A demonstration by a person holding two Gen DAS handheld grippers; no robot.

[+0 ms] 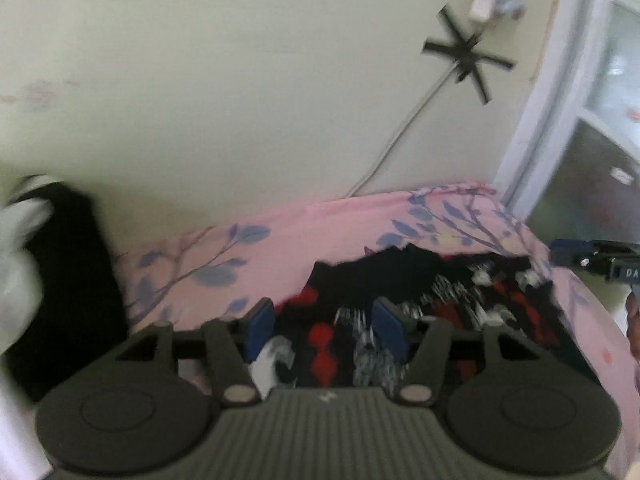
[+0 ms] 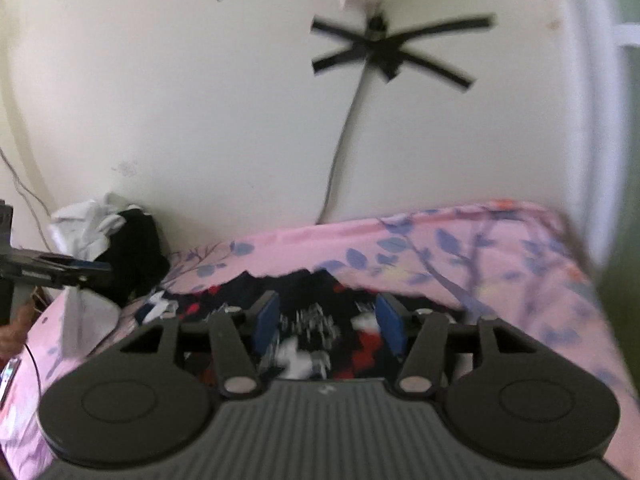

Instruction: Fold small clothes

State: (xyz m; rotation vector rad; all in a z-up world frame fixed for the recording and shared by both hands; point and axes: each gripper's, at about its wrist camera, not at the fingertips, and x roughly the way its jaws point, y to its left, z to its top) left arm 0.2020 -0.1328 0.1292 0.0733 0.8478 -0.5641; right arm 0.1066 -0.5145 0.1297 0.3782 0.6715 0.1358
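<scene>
- The patterned garment [image 1: 420,292], dark with red and white marks, lies spread on a pink bedsheet [image 1: 320,224] printed with blue leafy branches; the right wrist view shows it [image 2: 320,320] directly below and ahead of that gripper.
- The left gripper [image 1: 326,330] hangs over the near part of the garment. Its blue pads [image 1: 262,328] stand apart, with the cloth visible through the gap below them; nothing is pinched between them.
- The right gripper [image 2: 328,328] is likewise over the garment, its blue pads [image 2: 267,326] apart and not pressing on any fabric.
- In the left wrist view the other gripper [image 1: 588,258] shows at the right edge, beside the garment's far corner. In the right wrist view the other gripper [image 2: 52,266] shows at the left edge.
- A heap of black and white clothes [image 2: 116,240] sits at the left end of the bed against the wall; in the left view it [image 1: 52,272] fills the left edge.
- On the cream wall [image 1: 240,100] behind the bed, black tape strips [image 2: 384,52] cross in a star over a grey cable [image 2: 340,140] that runs down to the bed edge.
- Both views are blurred.
</scene>
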